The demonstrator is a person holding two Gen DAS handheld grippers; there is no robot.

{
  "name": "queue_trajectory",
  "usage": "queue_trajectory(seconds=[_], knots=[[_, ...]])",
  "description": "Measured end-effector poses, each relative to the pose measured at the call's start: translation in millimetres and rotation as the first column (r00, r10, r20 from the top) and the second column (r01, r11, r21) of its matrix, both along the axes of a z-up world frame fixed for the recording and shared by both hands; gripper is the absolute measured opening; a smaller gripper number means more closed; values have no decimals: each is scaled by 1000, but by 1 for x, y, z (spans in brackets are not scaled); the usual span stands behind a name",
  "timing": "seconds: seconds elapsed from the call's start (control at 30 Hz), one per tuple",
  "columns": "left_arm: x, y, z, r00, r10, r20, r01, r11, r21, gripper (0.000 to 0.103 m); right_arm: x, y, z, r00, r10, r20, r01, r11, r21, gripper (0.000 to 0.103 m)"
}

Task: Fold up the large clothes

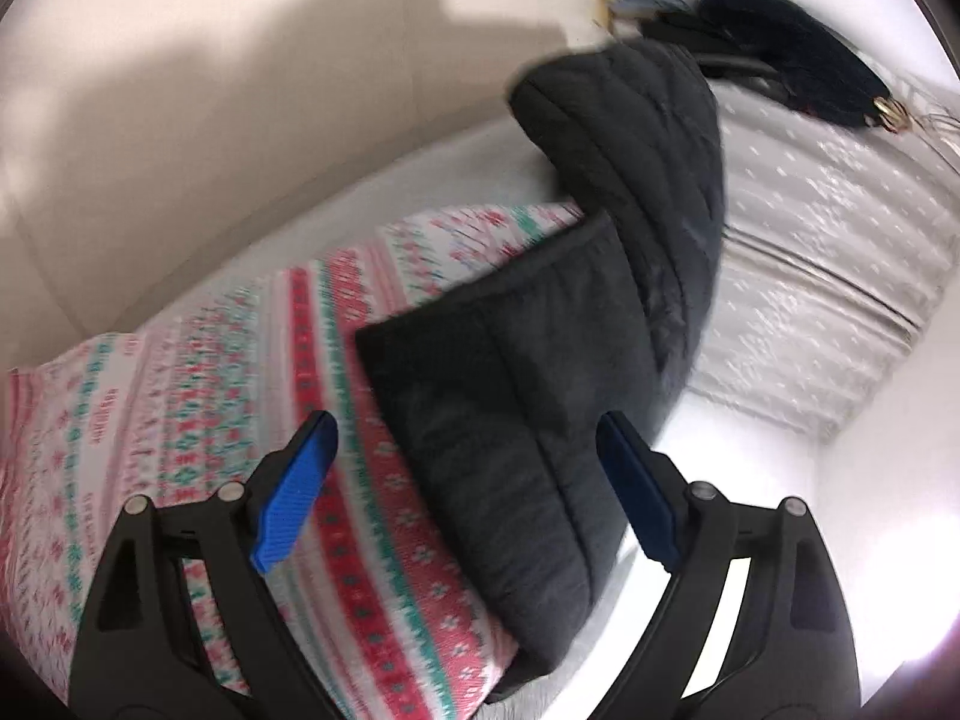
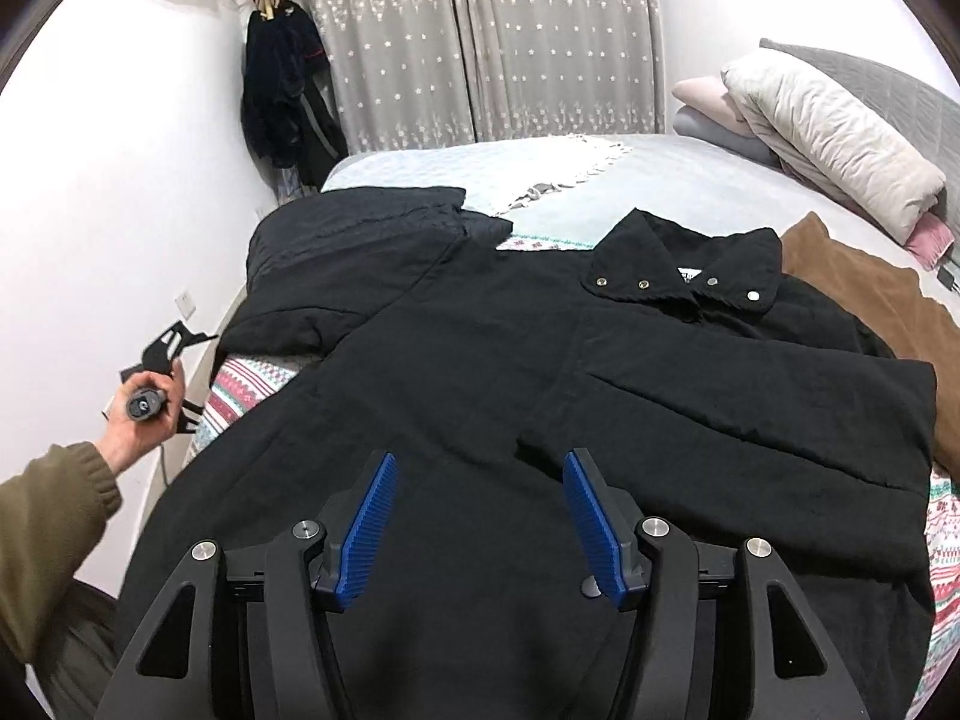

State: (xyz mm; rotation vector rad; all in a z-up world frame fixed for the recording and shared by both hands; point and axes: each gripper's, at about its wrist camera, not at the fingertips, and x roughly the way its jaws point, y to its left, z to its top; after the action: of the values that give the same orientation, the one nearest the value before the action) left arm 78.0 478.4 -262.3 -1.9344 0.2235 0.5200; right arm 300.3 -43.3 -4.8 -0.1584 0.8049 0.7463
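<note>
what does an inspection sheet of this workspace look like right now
surface: bed with patterned blanket
job's things: black coat spread flat, collar away, one sleeve folded across the front
clutter: brown garment, folded bedding, fringed throw
grippers: left gripper open beside the bed; right gripper open over the hem
cables: nothing seen
surroundings: curtains, dark clothes hanging in the corner

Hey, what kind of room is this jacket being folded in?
Most likely a bedroom: the black jacket lies spread on a bed, with folded bedding stacked at the far end and star-patterned curtains behind it.
</note>
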Motion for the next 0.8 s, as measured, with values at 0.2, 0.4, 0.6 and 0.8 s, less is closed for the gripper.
queue_trajectory(seconds=[0.2,0.4,0.6,0.8], knots=[[-9,-1,-5,998,47,-50,-48,999,-13,88,19,0,-19,998,-30,-59,29,1000,-7,59],[7,0,-6,998,68,7,-68,997,-29,88,28,0,-33,991,-70,-110,69,997,-15,59],[10,16,20,999,-33,-21,35,995,98,18,22,-2,-27,994,-61,-92,61,998,-3,59],[-5,32,69,998,-62,19,54,963,263,10,23,-12,-13,993,-80,-82,84,995,44,59]])
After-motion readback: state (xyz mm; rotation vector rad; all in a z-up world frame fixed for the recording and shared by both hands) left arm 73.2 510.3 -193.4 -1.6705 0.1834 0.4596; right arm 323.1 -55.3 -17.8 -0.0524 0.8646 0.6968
